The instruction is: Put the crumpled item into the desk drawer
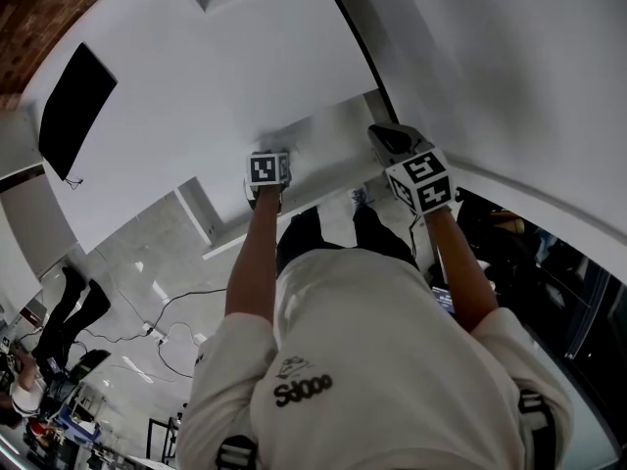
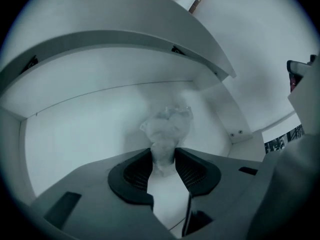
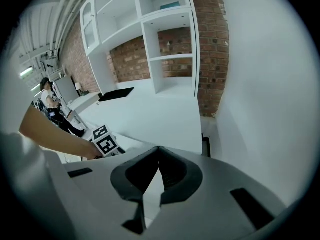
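Observation:
The crumpled item (image 2: 167,126), a wad of clear, whitish film, lies on the floor of the open white desk drawer (image 2: 75,134). Its lower end sits between the tips of my left gripper (image 2: 163,156), whose jaws stand apart around it and touch it only lightly. In the head view the left gripper (image 1: 266,179) reaches down into the drawer (image 1: 323,130) under the desk's edge. My right gripper (image 1: 392,140) hovers to the right of it over the desk. Seen in its own view, the right gripper (image 3: 159,156) has its tips together and holds nothing.
A black flat pad (image 1: 73,106) lies on the white desk top (image 3: 150,114). White shelves (image 3: 150,34) stand against a brick wall behind it. Cables (image 1: 167,331) run across the floor below. People stand far off at the left (image 3: 47,91).

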Motion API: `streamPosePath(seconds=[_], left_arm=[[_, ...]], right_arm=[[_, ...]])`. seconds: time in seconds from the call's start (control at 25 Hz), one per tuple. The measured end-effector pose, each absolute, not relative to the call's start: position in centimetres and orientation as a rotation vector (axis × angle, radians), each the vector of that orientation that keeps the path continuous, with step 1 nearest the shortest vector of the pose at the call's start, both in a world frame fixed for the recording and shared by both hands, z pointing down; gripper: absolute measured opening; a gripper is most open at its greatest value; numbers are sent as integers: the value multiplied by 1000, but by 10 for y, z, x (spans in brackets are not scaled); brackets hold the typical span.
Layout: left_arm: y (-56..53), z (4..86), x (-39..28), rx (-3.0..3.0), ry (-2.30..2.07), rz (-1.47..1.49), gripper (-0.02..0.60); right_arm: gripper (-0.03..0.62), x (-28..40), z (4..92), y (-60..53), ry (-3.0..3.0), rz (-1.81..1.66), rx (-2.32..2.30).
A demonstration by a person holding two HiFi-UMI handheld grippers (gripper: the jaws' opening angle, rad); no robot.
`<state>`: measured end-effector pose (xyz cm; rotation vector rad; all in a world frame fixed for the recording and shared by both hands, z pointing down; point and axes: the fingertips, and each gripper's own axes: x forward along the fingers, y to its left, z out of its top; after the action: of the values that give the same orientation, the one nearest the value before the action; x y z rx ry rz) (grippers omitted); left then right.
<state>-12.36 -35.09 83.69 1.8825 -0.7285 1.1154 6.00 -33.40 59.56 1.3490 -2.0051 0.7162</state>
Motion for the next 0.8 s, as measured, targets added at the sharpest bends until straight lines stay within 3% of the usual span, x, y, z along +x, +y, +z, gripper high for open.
streamPosePath(seconds=[0.8], left_arm=[[-338, 790, -138, 1966, -821, 965, 235]], right_arm=[[5, 86, 570, -315, -2047, 611, 1343]])
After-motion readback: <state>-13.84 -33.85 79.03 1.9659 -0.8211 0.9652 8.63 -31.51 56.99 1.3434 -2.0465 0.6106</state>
